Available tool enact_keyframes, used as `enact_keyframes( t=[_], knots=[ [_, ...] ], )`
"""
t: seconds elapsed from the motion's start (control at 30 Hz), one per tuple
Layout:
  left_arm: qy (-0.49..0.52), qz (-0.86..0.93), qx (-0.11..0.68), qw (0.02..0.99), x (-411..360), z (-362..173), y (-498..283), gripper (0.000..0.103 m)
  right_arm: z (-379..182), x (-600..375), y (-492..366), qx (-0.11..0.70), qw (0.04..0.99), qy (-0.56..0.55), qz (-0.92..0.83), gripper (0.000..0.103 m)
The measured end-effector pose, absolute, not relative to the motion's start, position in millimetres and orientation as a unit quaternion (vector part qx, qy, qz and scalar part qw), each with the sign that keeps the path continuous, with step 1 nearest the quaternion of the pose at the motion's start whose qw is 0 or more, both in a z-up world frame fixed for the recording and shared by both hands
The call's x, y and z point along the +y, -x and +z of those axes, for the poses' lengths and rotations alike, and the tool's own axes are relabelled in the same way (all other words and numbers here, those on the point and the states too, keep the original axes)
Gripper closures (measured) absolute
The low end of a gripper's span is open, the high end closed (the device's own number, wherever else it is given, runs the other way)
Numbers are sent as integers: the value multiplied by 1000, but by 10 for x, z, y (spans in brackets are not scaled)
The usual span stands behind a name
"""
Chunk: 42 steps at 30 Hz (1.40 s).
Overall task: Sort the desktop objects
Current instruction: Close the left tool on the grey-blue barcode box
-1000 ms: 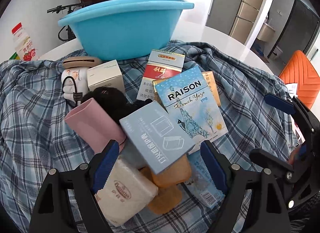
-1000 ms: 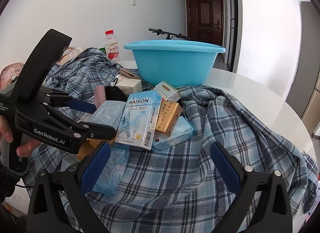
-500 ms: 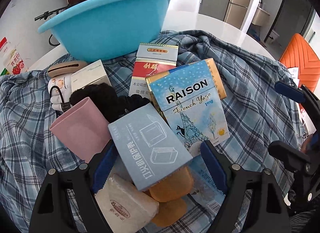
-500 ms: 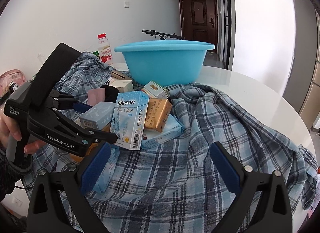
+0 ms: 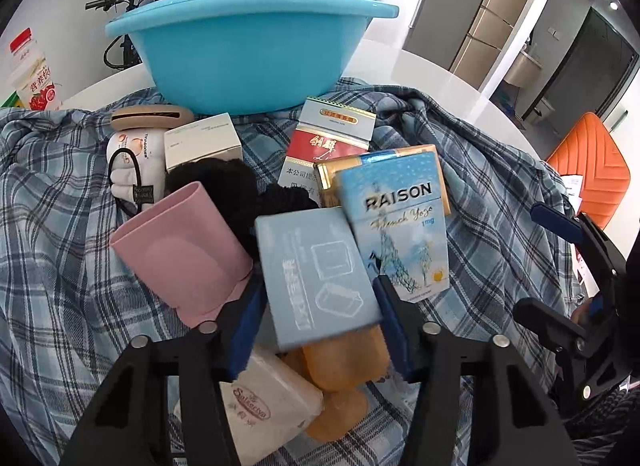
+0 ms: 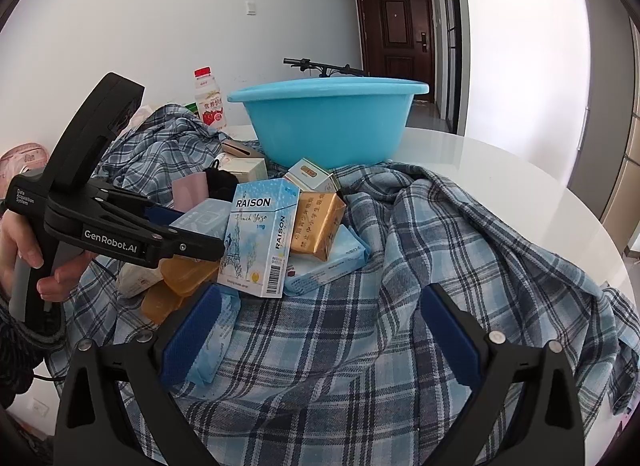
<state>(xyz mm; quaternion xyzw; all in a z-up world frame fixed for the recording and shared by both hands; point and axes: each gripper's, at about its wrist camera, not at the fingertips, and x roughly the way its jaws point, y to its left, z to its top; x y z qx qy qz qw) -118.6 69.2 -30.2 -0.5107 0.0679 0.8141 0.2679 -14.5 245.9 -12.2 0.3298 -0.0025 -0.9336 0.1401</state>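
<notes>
Pale-blue box point(image 5: 316, 278) lies straight ahead between the pads of the left claw point(image 5: 320, 326), which has just been closing onto its near end, long axis running away toward the basin point(image 5: 248, 49); right claw point(image 6: 320, 330) stands apart, empty, farther off.

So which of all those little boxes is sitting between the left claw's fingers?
The plain pale blue box, printed with container outlines. The left claw has just closed around it; the RAISON box lies alongside.
</notes>
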Motion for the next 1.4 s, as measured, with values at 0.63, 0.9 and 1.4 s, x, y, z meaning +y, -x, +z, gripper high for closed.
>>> enact_keyframes(
  t=[0.63,0.9,1.4],
  knots=[
    [480,835,107,247,709,-298,1192,23,-74,2381,190,7,147,-332,-932,4],
    [479,841,102,231,707,-299,1220,53,-92,2412,177,0,145,-332,-932,4],
    [469,844,79,246,537,-170,1030,54,-106,2431,194,-14,154,-340,-927,4]
  ],
)
